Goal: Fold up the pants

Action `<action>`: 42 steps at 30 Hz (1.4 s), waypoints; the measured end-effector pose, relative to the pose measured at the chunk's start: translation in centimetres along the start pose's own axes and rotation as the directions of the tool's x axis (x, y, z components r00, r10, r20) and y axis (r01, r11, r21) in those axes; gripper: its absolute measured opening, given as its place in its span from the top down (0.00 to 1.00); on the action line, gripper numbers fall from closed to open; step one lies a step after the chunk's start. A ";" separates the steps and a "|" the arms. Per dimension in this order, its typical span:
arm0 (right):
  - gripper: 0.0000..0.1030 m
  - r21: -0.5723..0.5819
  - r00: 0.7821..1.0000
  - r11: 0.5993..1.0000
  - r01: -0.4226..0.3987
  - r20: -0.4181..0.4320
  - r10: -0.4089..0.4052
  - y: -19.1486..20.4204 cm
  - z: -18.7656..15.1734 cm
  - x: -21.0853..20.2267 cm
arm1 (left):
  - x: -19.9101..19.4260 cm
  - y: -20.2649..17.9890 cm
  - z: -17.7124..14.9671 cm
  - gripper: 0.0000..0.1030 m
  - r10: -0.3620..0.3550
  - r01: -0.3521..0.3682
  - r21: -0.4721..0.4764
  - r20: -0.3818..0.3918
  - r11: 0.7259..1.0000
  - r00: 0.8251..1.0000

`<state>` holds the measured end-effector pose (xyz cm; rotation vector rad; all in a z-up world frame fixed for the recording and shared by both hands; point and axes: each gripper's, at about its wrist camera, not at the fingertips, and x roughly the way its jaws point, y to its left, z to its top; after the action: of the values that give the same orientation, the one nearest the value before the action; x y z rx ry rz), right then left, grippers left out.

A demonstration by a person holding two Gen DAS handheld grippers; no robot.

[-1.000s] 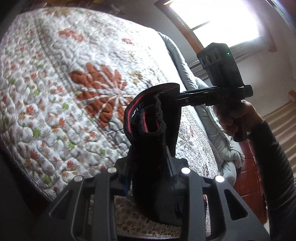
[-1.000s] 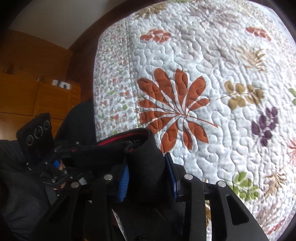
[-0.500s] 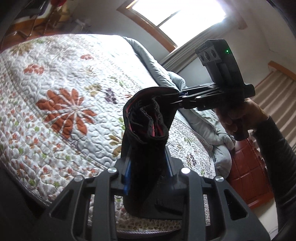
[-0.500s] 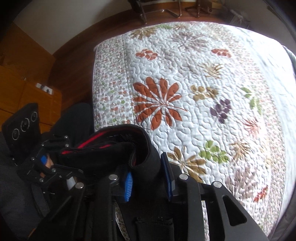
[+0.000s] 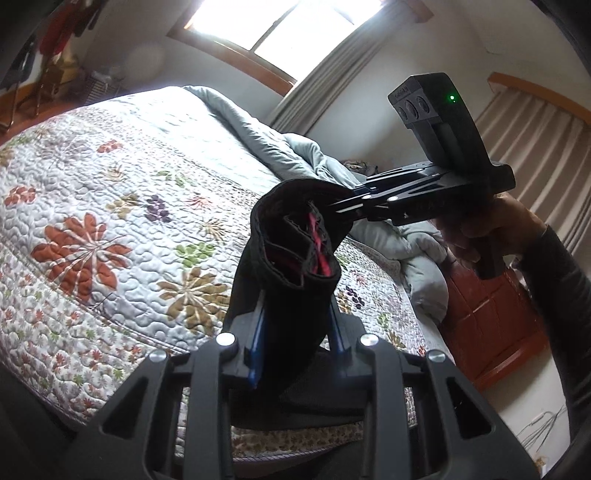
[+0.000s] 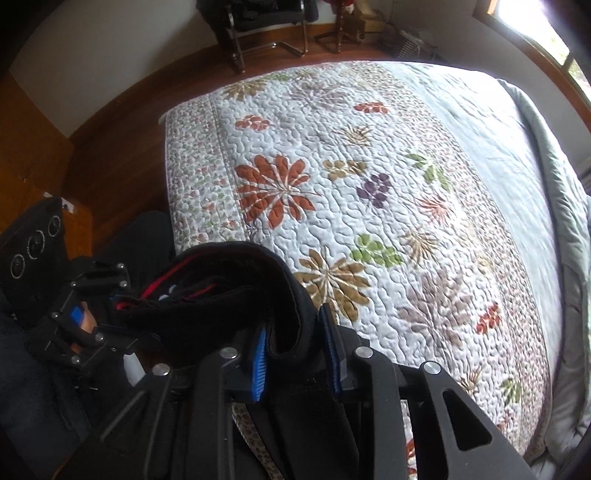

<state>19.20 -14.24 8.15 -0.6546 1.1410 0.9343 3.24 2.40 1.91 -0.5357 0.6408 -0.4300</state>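
The black pants (image 5: 291,266), with a red stripe showing inside the bunched edge, hang in the air above the near edge of the bed, pinched at two points along one edge. The left gripper (image 5: 295,325) has its jaws clamped on a thick fold of the cloth, and the right gripper (image 6: 299,354) likewise has its blue-padded jaws closed on the fabric, the two held close together so the edge loops slack between them. To do this step well, I judge the grippers should draw apart until the edge goes taut, then lower the garment flat onto the quilt (image 6: 369,206) with the legs aligned before any fold is made. The floral quilt offers a broad landing area; a grey duvet (image 5: 295,147) lies heaped toward the window (image 5: 295,22) side, well apart. A chair (image 6: 258,22) stands on the wooden floor (image 6: 122,147) beyond the bed, out of the way. Nothing visible obstructs the lowering.
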 end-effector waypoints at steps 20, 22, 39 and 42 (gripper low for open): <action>0.80 0.097 0.992 0.989 0.112 0.052 -0.118 -1.6 -9.3 -4.3 | 2.8 -8.1 -2.0 0.73 -0.051 0.058 0.151 -0.052 0.987 0.997; 0.80 0.106 0.991 0.987 0.118 0.054 -0.124 -1.8 -10.0 -4.3 | 3.3 -8.7 -2.3 0.73 -0.055 0.064 0.161 -0.060 0.985 0.997; 0.88 0.199 0.989 0.973 0.119 0.063 -0.134 -4.4 -16.6 -3.6 | 7.7 -11.8 -5.1 0.73 -0.083 0.112 0.203 -0.143 0.973 0.986; 0.88 0.215 0.991 0.971 0.106 0.063 -0.122 -5.0 -17.5 -3.0 | 8.4 -11.8 -5.5 0.73 -0.086 0.117 0.200 -0.160 0.973 0.983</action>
<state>15.10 -31.97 5.50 -0.5015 1.1052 0.7226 3.23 -13.13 1.38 -0.3391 0.7055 -0.6316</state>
